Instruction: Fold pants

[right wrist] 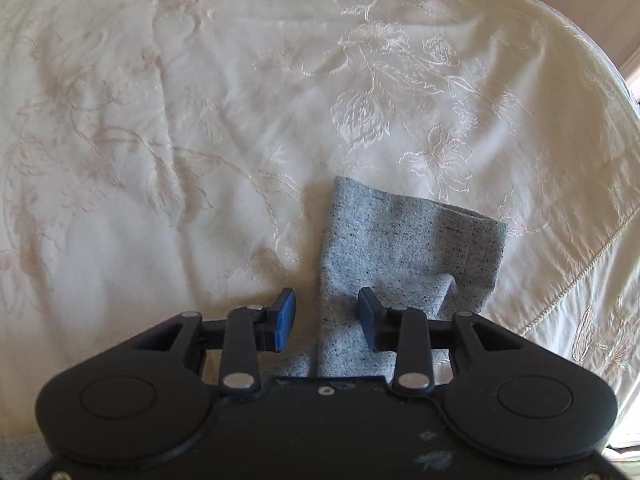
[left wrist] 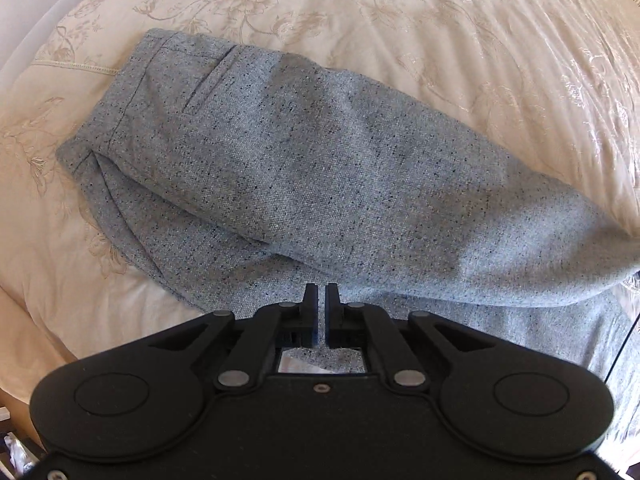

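Observation:
Blue-grey speckled pants [left wrist: 280,152] lie folded lengthwise on a cream bedspread. Their waistband and a back pocket [left wrist: 208,80] sit at the upper left of the left wrist view, and the legs run off to the lower right. My left gripper [left wrist: 321,294] points down over the near edge of the legs, jaws shut to a thin slit, and I see no cloth pinched in it. In the right wrist view the leg end [right wrist: 412,240] lies flat with one layer turned up in a small fold. My right gripper [right wrist: 326,312] hangs open above its left edge, the blue pads [right wrist: 286,320] clear of the cloth.
The cream embroidered bedspread [right wrist: 160,120] spreads all around the pants, creased in places. Its corded hem [right wrist: 580,276] curves down the right side, where the bed falls away. A bed edge and some floor clutter [left wrist: 12,440] show at the lower left of the left wrist view.

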A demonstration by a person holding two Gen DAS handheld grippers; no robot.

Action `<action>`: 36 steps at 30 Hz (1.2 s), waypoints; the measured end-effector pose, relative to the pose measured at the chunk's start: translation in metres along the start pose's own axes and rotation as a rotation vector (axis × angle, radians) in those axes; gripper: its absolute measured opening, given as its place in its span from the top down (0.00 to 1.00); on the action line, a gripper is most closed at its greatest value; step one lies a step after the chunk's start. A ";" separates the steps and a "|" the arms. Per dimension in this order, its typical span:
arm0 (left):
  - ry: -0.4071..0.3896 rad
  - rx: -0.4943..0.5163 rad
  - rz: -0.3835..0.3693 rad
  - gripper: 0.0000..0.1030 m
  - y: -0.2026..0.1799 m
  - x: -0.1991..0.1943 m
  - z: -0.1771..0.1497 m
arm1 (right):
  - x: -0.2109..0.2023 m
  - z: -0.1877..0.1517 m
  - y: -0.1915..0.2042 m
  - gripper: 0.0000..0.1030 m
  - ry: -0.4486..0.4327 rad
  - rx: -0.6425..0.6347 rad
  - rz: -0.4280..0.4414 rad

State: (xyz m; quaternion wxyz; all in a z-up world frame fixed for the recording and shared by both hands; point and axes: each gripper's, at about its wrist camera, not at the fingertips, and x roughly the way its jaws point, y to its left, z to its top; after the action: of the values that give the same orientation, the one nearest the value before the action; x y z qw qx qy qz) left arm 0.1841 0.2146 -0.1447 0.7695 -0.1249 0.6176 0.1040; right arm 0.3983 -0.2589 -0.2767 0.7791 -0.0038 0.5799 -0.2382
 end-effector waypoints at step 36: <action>-0.096 -0.406 -0.081 0.85 0.058 0.027 0.054 | -0.095 -0.080 -0.149 0.98 -0.131 0.257 0.205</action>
State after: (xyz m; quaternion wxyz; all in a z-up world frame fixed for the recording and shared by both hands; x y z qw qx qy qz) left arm 0.2218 0.2873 -0.1631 0.7605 -0.2970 0.5412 0.2013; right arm 0.2513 -0.3337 -0.1753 0.8294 0.1395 0.4900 -0.2291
